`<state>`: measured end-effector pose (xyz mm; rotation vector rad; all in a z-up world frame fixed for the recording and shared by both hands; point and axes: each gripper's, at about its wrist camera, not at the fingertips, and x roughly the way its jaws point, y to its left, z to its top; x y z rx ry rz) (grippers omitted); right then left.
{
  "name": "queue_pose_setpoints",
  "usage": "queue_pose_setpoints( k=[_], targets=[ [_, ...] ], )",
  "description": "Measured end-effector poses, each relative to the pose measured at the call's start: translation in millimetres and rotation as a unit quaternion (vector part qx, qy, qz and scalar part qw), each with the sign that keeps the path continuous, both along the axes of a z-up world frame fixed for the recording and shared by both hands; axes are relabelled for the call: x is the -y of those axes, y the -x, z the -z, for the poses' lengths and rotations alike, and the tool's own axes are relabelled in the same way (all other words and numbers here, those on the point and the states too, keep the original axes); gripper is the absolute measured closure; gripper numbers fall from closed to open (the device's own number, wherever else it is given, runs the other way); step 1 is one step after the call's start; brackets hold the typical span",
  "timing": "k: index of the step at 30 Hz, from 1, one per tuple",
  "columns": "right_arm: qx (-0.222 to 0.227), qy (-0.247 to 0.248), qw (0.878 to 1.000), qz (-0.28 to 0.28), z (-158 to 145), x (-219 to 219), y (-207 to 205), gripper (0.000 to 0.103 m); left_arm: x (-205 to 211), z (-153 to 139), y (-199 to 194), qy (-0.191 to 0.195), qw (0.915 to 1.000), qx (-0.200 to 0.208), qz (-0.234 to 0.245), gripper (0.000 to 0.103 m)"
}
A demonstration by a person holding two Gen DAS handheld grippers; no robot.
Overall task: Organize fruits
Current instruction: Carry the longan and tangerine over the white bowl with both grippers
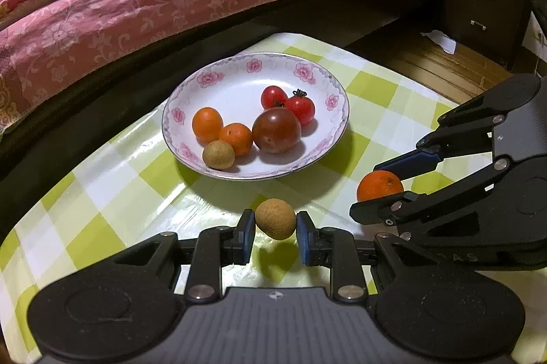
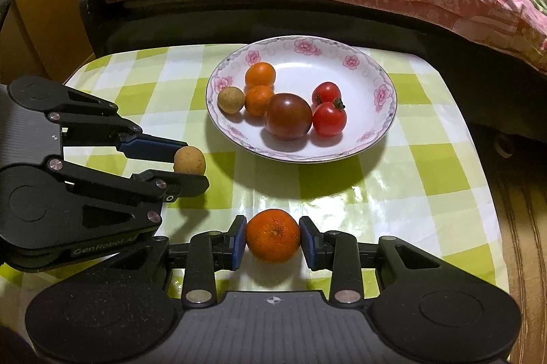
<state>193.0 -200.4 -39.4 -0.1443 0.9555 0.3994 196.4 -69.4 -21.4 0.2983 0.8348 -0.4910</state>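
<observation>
Now your left claw [image 1: 275,229] holds a brown longan [image 1: 275,218], lifted just in front of the flowered plate [image 1: 191,83]. Right of it, your right claw [image 2: 272,241] grips a small orange [image 2: 272,234], also before the plate.

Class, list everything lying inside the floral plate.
Inside the plate: two oranges, one longan, one large dark tomato and two cherry tomatoes. Anything beneath the fruit is hidden.
</observation>
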Motion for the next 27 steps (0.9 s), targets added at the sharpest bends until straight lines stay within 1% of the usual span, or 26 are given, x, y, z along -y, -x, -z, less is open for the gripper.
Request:
queue_pose_setpoints(
  k=[8,15,21,24,27],
  targets=[
    [0.007,-0.002,1.000,0.003,-5,-1,-3,0.074,1,-6,-4,0.005,0.9999,0.010,-0.006,0.070],
    [0.020,-0.011,1.000,0.016,-13,1,-11,0.074,1,-18,-17,0.017,0.9992,0.029,-0.024,0.070],
    [0.039,-0.018,0.999,0.030,-24,2,-29,0.073,-1,-29,-40,0.030,0.9974,0.045,-0.049,0.070],
    [0.045,-0.025,0.998,0.039,-27,3,-41,0.073,4,-29,-53,0.019,0.9970,0.057,-0.048,0.070],
    [0.053,-0.016,0.998,0.041,-26,3,-53,0.073,7,-27,-65,0.017,0.9967,0.061,-0.051,0.071]
  ],
)
